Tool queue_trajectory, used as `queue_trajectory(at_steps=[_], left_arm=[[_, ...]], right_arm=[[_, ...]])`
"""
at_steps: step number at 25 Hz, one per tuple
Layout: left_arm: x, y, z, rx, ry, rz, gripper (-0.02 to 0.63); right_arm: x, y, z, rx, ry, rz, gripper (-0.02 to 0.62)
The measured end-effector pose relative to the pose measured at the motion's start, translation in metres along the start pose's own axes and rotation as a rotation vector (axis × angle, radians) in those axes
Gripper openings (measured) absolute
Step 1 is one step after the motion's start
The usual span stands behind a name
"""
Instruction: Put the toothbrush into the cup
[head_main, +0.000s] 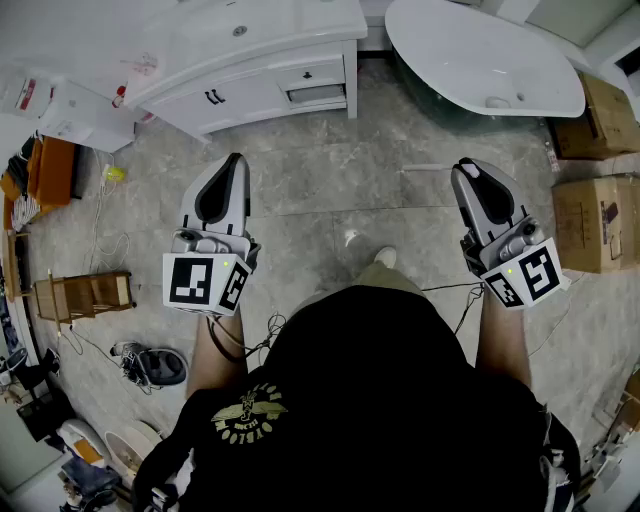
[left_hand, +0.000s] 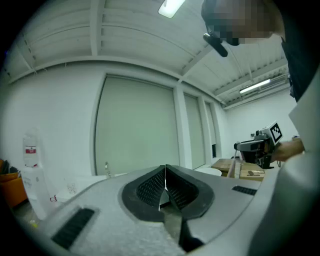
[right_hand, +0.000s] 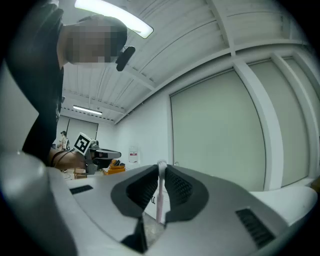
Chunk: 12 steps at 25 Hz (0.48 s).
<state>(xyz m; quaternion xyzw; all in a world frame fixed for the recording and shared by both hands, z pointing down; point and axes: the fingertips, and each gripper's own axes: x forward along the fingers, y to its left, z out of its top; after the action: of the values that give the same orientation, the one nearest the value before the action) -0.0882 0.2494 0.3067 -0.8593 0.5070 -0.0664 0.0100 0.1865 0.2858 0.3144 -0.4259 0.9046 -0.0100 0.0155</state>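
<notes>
A pink toothbrush (right_hand: 160, 200) stands upright between the jaws of my right gripper (right_hand: 161, 167), which is shut on it; its white head pokes just above the fingertips. In the head view the right gripper (head_main: 470, 172) hangs at waist height over the floor, with the brush tip (head_main: 470, 170) showing pale pink at its end. My left gripper (head_main: 235, 160) is level with it on the left, jaws pressed together with nothing between them (left_hand: 165, 170). Both point toward the white vanity (head_main: 260, 80). I can make out no cup in any view.
A white bathtub (head_main: 480, 60) stands at the back right. Cardboard boxes (head_main: 590, 220) line the right side. A small wooden rack (head_main: 85, 293), cables and shoes (head_main: 150, 365) lie on the grey tiled floor at the left. My own feet (head_main: 385, 257) show below.
</notes>
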Motion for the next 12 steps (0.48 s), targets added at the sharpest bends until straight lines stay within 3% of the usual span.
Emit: queue_trajectory(at_steps=[5,12], left_arm=[[-0.068,0.006,-0.013,0.02,0.012,-0.035,0.012],[-0.174,0.045,-0.056,-0.054,0.055,0.015,0.012]], right_arm=[[-0.01,0.064,0.0,0.008,0.002,-0.017,0.044],[-0.032,0.159,0.005,0.022,-0.004,-0.026,0.044]])
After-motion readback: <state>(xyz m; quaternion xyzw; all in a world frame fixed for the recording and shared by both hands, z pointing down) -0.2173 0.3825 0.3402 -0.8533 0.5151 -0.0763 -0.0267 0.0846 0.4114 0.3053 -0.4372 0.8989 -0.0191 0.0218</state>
